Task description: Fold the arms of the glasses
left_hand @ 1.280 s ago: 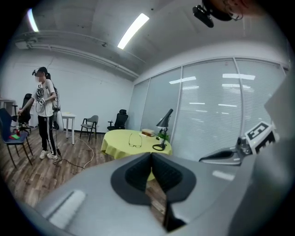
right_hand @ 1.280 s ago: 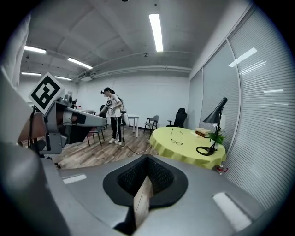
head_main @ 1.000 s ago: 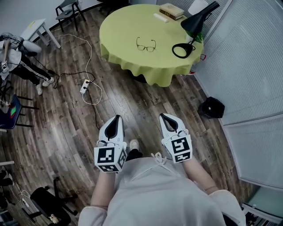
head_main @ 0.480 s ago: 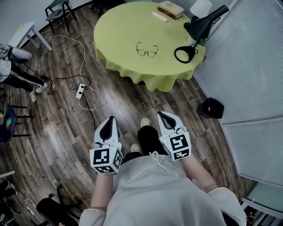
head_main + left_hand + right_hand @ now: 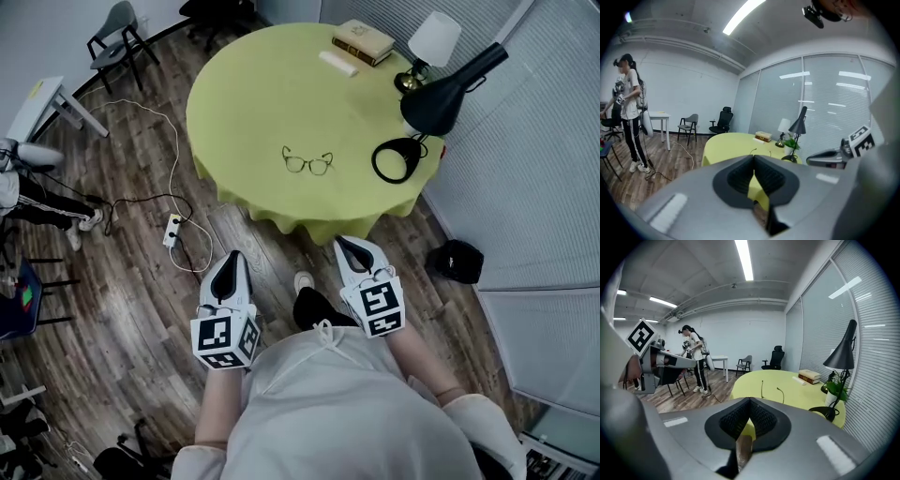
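Observation:
A pair of thin dark-framed glasses [image 5: 307, 162] lies with its arms out on the round table [image 5: 253, 103], which is covered in a yellow-green cloth. In the gripper views the glasses [image 5: 753, 151] [image 5: 762, 389] show as two thin arms sticking up from the cloth. My left gripper [image 5: 231, 260] and right gripper [image 5: 349, 246] are held side by side over the wooden floor, short of the table's near edge and pointing at it. Both are shut and hold nothing, the tips meeting in the left gripper view [image 5: 753, 158] and the right gripper view [image 5: 750, 401].
A black desk lamp [image 5: 450, 89] with a ring base [image 5: 394, 157], a white-shaded lamp [image 5: 434, 39], books [image 5: 364, 39] and a white case [image 5: 337, 63] stand on the table's far right. A black bag [image 5: 457, 260], a power strip with cable [image 5: 172, 232], a chair [image 5: 117, 33] and another person [image 5: 628, 117] are nearby.
The table and glasses have come nearer and lower in the head view as the person walks forward. Both grippers travelled with them, still side by side and shut.

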Demonstrator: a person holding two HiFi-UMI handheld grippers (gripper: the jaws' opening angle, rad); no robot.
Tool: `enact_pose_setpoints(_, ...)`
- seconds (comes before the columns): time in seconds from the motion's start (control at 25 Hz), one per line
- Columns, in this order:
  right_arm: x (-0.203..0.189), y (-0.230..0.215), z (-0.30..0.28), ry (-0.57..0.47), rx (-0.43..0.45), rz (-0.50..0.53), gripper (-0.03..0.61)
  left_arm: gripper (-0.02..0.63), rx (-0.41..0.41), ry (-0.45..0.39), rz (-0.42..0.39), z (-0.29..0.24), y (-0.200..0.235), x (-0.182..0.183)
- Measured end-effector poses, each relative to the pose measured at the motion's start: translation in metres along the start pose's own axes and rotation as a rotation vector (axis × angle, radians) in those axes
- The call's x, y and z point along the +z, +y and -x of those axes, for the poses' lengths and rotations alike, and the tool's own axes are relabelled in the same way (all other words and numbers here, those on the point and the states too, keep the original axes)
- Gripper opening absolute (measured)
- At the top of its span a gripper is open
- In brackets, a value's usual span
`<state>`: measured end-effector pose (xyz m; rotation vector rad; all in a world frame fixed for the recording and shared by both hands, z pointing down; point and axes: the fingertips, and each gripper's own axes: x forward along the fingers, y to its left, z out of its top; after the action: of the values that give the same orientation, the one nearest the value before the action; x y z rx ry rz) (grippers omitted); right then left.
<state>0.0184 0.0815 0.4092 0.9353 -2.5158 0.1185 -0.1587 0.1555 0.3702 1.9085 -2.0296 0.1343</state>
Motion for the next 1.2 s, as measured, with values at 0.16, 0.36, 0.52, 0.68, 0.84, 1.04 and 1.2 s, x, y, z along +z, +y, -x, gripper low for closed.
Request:
enact_pose_setpoints(0.16, 0.01, -0.067, -0.044, -0.002, -0.016, -0.04, -0.002, 0.006, -0.004, 0.008, -0.003, -0.076, -0.01, 0.018)
enact_pose_setpoints(0.36, 0.014, -0.124, -0.084, 0.019, -0.02, -0.064, -0.002, 0.006, -0.018, 0.035, -0.015, -0.148, -0.023, 0.035)
enact_pose_setpoints(0.52, 0.008, -0.152, -0.108, 0.042, -0.034, -0.087, -0.002, 0.006, -0.039, 0.075, -0.024, -0.184, -0.026, 0.034)
enact_pose_setpoints(0.68, 0.003, -0.166, -0.135, 0.084, -0.049, -0.091, -0.002, 0.006, -0.058, 0.119, -0.017, -0.217, -0.013, 0.03)
enact_pose_setpoints(0.84, -0.006, -0.174, -0.164, 0.141, -0.066, -0.1, -0.002, 0.006, -0.101, 0.164, -0.008, -0.257, 0.002, 0.019)
enact_pose_setpoints(1.04, -0.017, -0.176, -0.195, 0.19, -0.083, -0.141, -0.002, 0.006, -0.188, 0.197, -0.003, -0.301, 0.013, 0.012)
enact_pose_setpoints(1.2, -0.037, -0.177, -0.218, 0.267, -0.095, -0.174, 0.0, 0.006, -0.243, 0.231, -0.04, -0.331, 0.02, 0.005)
